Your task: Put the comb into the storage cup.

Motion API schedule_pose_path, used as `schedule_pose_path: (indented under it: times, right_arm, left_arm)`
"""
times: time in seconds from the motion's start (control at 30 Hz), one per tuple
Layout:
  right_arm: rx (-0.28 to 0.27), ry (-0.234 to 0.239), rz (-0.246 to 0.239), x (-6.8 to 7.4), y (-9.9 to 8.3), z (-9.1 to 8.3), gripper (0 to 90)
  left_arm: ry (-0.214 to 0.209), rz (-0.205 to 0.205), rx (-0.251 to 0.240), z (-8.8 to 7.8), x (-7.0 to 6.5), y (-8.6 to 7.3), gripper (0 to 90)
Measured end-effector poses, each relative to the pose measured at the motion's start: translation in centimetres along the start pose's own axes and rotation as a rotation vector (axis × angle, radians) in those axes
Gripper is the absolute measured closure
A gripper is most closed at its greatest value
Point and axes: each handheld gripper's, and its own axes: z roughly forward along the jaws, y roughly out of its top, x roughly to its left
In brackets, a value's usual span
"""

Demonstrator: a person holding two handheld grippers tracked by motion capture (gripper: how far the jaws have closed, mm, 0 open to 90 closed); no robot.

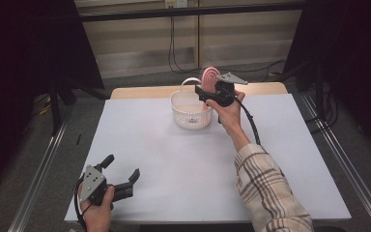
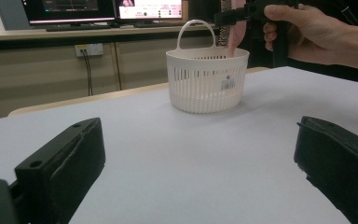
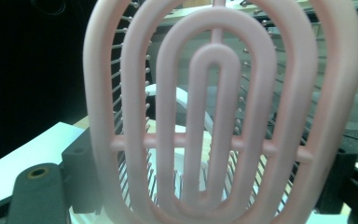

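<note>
Counting one pink hairbrush [image 1: 209, 77] and one white basket [image 1: 191, 110], we hold the brush upright over the basket's far rim in our raised right gripper [image 1: 206, 92], while our left gripper [image 1: 121, 173] rests released near the table's [image 1: 174, 159] front edge.

We see the basket [image 1: 191, 110] on the table [image 1: 174, 159], far centre; brush [image 1: 208, 77] upright above its right rim in the right gripper [image 1: 204, 90]; left gripper [image 1: 121, 174] near-left on the table.
</note>
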Motion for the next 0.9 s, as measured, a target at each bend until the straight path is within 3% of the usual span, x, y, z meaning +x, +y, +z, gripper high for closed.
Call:
schedule_pose_path:
  times: [0.9]
  right_arm:
    - [0.025, 0.037, 0.054, -1.6, -0.4, -2.0, 18.0]
  left_arm:
    - [-0.002, 0.001, 0.004, 0.1, -0.1, 0.0, 2.0]
